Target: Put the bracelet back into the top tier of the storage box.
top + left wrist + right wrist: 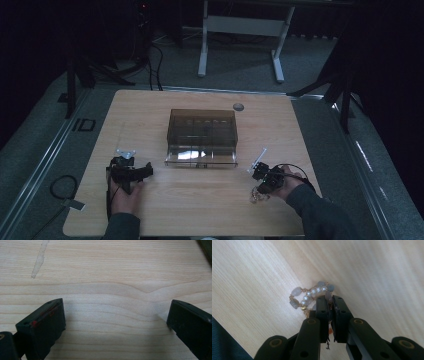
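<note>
My right gripper (331, 300) is shut on a bracelet (308, 296) of pearl and pale grey beads with gold links. One strand is pinched between the pads and the rest lies bunched on the wooden table just beyond the tips. From above, the right gripper (261, 186) sits at the table's front right with the bracelet (257, 195) beneath it. My left gripper (116, 315) hovers low over bare wood, jaws wide apart with nothing between them. In the high view the left gripper (132, 169) rests at the front left. A smoky transparent box (202, 131) stands mid-table.
The box's dark corner (206, 247) shows at the upper right of the left gripper view. A small round grey disc (238, 106) lies behind the box. A pale streak (40, 258) marks the wood. A white desk frame (240, 25) stands beyond the table, and a cable (62, 187) lies on the floor at left.
</note>
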A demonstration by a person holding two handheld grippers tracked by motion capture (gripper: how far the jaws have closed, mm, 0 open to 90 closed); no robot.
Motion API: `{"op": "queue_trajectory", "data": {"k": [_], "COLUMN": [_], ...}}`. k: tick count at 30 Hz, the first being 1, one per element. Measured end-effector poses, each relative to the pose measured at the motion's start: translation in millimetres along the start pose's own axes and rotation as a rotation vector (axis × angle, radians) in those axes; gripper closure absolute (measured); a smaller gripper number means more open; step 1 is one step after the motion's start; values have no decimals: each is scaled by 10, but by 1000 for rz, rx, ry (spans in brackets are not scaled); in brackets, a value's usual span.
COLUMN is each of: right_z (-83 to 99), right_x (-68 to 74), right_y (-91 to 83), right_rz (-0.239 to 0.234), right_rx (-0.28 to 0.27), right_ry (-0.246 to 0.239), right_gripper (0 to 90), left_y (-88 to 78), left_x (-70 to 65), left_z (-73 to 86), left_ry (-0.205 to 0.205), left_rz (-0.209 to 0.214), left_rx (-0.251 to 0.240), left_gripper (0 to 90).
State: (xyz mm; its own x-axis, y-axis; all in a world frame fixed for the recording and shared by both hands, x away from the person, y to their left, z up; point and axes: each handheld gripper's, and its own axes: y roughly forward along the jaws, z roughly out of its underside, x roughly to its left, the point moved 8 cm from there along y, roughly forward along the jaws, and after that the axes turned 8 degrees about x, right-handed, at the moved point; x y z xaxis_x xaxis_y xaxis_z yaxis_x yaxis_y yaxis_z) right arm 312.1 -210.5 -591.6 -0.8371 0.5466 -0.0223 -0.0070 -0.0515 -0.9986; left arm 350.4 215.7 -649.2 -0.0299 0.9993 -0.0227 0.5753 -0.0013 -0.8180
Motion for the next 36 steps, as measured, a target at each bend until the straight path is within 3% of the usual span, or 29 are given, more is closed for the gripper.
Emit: {"op": "queue_trajectory", "data": {"k": [10, 36], "right_z": [5, 22], "right_x": [-79, -207], "right_y": [-236, -608], "right_rz": [-2, 10], "right_rx": [-43, -78], "right_ry": [15, 23], "right_gripper": [846, 845], "left_y": [0, 0], "left_x": [0, 0], "left_z": [0, 0], "left_ry": [0, 0], "left_rz": [0, 0], "left_rx": [0, 0], "left_gripper": [19, 18]}}
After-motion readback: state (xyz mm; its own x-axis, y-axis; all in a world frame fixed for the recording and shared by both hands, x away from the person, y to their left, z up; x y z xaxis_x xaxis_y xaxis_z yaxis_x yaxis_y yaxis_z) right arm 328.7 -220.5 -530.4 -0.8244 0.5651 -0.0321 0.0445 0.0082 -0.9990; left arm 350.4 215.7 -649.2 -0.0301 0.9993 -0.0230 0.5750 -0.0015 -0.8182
